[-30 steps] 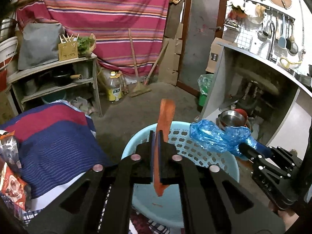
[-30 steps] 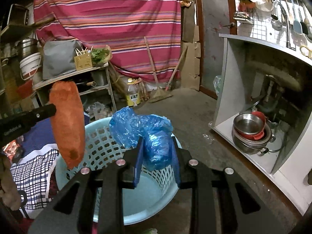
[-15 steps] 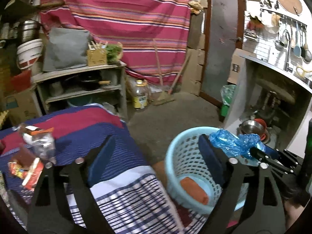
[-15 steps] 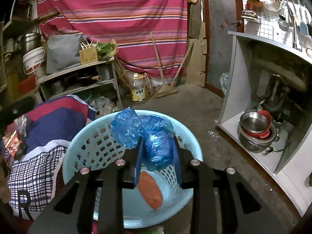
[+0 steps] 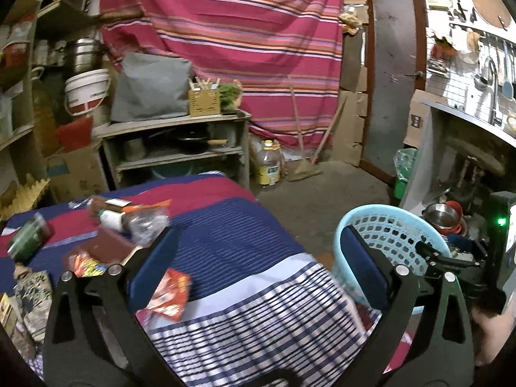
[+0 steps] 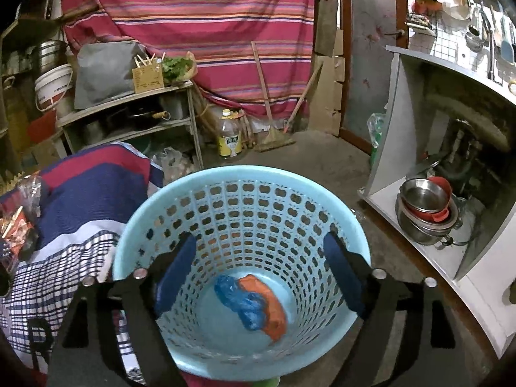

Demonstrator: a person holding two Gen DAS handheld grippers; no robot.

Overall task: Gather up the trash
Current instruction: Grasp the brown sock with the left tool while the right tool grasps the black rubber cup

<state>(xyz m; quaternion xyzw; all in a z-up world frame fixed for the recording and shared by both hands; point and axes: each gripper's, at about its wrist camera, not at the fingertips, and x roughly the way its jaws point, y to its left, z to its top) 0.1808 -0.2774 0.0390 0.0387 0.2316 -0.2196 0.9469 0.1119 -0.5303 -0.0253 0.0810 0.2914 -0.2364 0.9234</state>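
A light blue plastic basket [image 6: 245,180] stands on the floor beside the bed. In it lie a crumpled blue plastic bag [image 6: 240,301] and an orange wrapper [image 6: 266,304]. My right gripper [image 6: 261,271] is open and empty above the basket's mouth. My left gripper [image 5: 258,261] is open and empty over the striped blanket [image 5: 245,258]. The basket [image 5: 383,225] shows at its right. Several wrappers lie on the bed at the left: a red-orange packet [image 5: 169,293], a clear crumpled bag [image 5: 145,222] and a green packet [image 5: 27,238].
A grey shelf unit [image 5: 180,148] with pots stands behind the bed. A plastic oil bottle [image 5: 269,164] and a broom [image 5: 303,167] stand by the striped curtain. A counter with steel bowls [image 6: 425,206] underneath is at the right.
My right gripper has opened and the blue bag has dropped into the basket beside the orange wrapper. My left gripper has swung left from the basket toward the bed.
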